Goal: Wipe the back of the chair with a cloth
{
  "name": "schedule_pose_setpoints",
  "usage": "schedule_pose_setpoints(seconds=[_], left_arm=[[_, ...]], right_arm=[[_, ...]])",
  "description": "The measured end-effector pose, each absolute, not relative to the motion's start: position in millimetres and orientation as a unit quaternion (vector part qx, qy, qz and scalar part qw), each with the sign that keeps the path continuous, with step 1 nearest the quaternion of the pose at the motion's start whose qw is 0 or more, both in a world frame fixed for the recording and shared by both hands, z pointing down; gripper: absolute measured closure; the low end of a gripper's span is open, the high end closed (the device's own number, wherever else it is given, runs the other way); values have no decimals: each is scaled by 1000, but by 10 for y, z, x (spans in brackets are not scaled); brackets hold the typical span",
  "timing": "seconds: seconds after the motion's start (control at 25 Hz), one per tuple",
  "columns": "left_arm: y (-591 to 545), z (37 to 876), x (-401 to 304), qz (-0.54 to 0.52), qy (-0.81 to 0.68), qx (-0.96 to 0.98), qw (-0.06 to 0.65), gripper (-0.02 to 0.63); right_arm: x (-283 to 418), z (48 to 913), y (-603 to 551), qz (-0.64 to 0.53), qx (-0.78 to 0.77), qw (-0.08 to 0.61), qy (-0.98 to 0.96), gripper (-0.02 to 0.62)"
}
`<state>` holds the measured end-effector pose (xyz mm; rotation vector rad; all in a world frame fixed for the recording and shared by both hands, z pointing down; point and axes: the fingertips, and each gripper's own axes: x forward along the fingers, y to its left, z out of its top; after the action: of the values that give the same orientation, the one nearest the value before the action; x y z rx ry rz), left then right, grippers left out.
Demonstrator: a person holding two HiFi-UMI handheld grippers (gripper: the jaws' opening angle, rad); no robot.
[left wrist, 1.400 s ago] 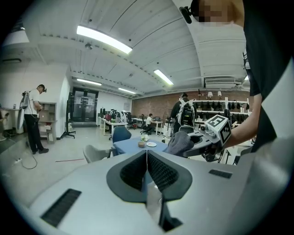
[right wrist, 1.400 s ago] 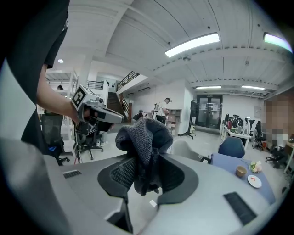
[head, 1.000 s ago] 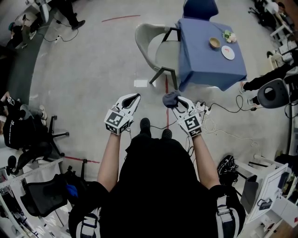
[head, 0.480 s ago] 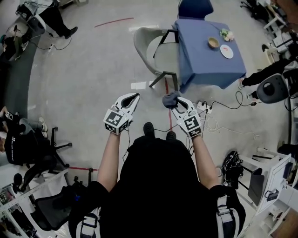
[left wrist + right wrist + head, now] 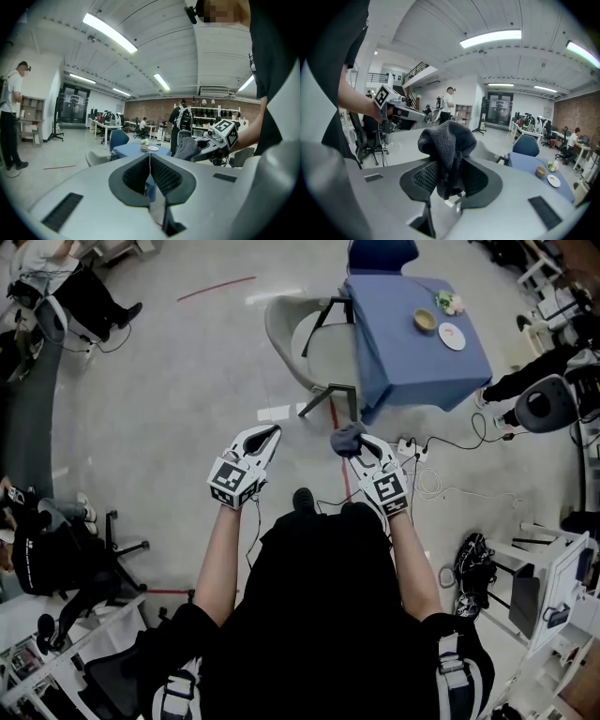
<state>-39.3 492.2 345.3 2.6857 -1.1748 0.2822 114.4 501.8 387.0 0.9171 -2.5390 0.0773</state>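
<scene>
The chair (image 5: 286, 329) is partly tucked under the blue-draped bench (image 5: 403, 367), with only its pale curved back and part of the seat showing, well ahead of both tongs. The right tongs (image 5: 354, 446) are clamped on a dark grey knitted cloth (image 5: 446, 140), which bunches over their tips. The left tongs (image 5: 149, 168) are closed together.

Bright, even indoor light from ceiling strip lights (image 5: 110, 32); shadows soft, floor (image 5: 187, 371) pale, a bit washed out. Both gripper views: strong fisheye, dark vignette at corners, bkgd bent. Up close the cloth (image 5: 447, 140) is sharp, knit visible.
</scene>
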Motion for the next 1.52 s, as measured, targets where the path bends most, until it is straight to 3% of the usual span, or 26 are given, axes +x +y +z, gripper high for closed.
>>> schedule_pose_setpoints(seconds=[0.6,1.52], left_arm=[[4826,3441,-950,104,-416,898,96,581],[3707,3482,-779,107,-467,871,112,581]], right_arm=[[734,3922,4820,-14,314,245,-917,456],[954,4068,3488,9,279,226,-933,456]])
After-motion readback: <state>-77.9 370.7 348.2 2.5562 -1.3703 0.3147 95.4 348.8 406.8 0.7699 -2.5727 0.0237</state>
